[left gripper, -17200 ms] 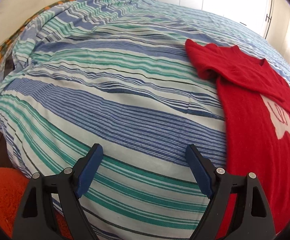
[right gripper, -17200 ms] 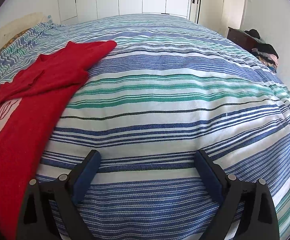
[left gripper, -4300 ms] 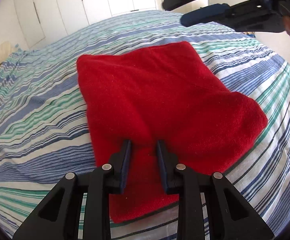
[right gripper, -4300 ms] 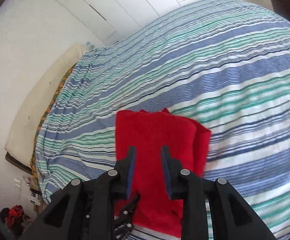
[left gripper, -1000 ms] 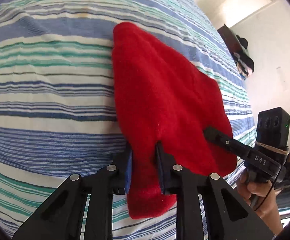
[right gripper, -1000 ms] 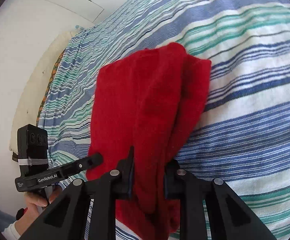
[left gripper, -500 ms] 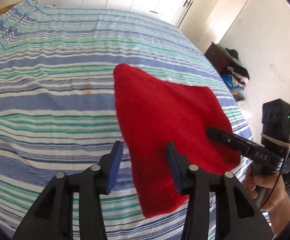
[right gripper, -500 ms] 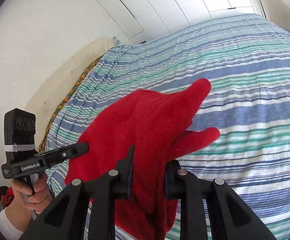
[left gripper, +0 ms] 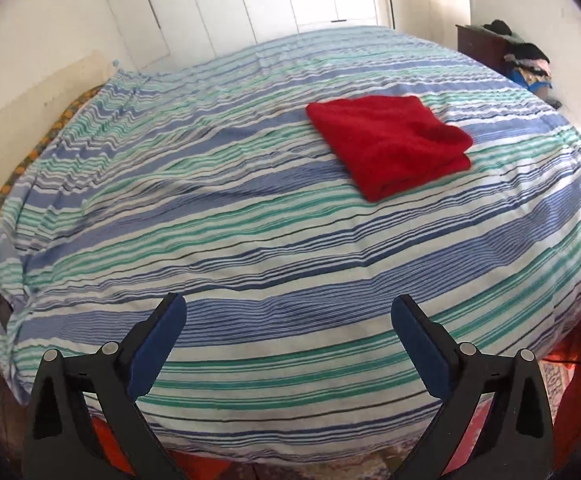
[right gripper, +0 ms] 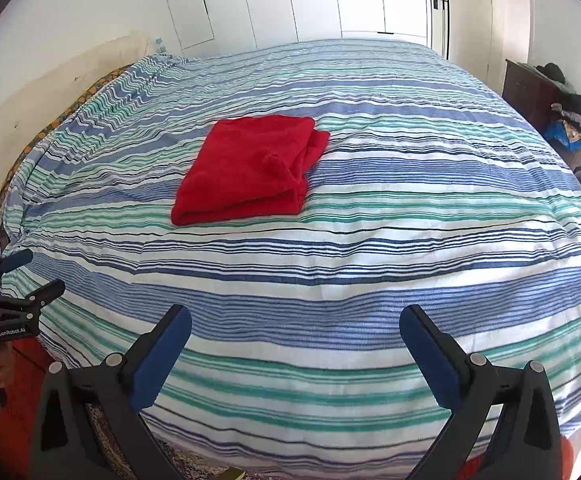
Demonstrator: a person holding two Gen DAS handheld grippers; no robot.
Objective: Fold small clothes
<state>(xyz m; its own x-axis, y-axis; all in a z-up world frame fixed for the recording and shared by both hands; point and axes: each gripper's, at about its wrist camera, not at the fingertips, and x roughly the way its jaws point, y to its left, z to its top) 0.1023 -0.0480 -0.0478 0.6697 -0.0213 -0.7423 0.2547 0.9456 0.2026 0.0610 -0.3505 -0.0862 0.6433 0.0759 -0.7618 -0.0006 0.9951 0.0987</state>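
A red garment [left gripper: 390, 144] lies folded into a small rectangle on the striped bed [left gripper: 210, 220], well ahead of both grippers. It also shows in the right wrist view [right gripper: 250, 168], with a loose fold at its right edge. My left gripper [left gripper: 288, 320] is open and empty over the bed's near edge. My right gripper [right gripper: 295, 330] is open and empty, also at the near edge. The left gripper shows at the left edge of the right wrist view [right gripper: 30, 276].
White wardrobe doors [right gripper: 330, 0] stand behind the bed. A dark chest with a pile of clothes [right gripper: 570, 120] stands at the right. A pale headboard [right gripper: 50, 76] runs along the left. Orange fabric [left gripper: 106, 444] lies below the bed's near edge.
Both grippers have let go of the red garment, opened wide and pulled back to the bed's near edge. The garment now lies folded on the bed.
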